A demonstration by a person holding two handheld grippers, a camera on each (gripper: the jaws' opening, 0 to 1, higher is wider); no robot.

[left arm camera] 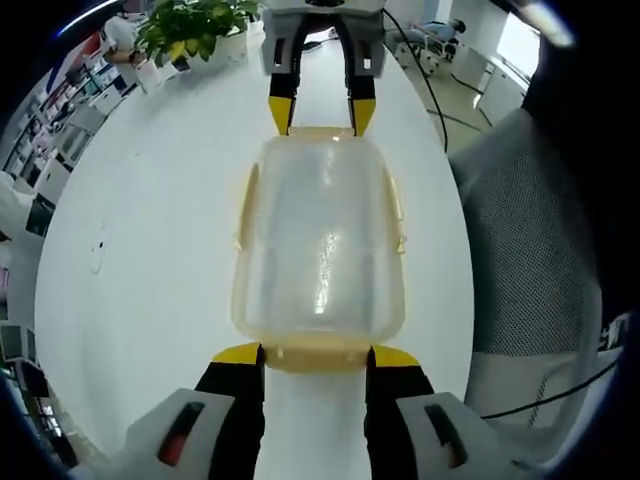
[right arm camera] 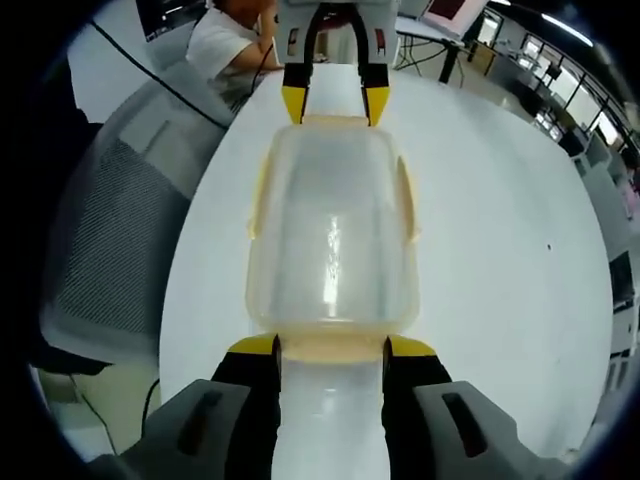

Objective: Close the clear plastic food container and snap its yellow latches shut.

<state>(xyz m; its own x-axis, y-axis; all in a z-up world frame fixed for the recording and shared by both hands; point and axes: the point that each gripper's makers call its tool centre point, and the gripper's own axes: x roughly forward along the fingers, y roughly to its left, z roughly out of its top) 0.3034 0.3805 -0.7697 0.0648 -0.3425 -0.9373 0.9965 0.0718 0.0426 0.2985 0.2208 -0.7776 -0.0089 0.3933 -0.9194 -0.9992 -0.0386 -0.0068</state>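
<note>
The clear plastic food container lies lengthwise on the white table, lid on top. Yellow side latches stick out slightly from its long sides. My left gripper is open at the container's near end, its yellow tips on either side of the end latch. My right gripper is open at the opposite end, straddling that end latch the same way. Each gripper also appears across the container from the other: the right gripper and the left gripper.
A potted plant stands at the far end of the table. A grey mesh chair stands close to one long table edge, with a cable nearby. A person sits beyond the table.
</note>
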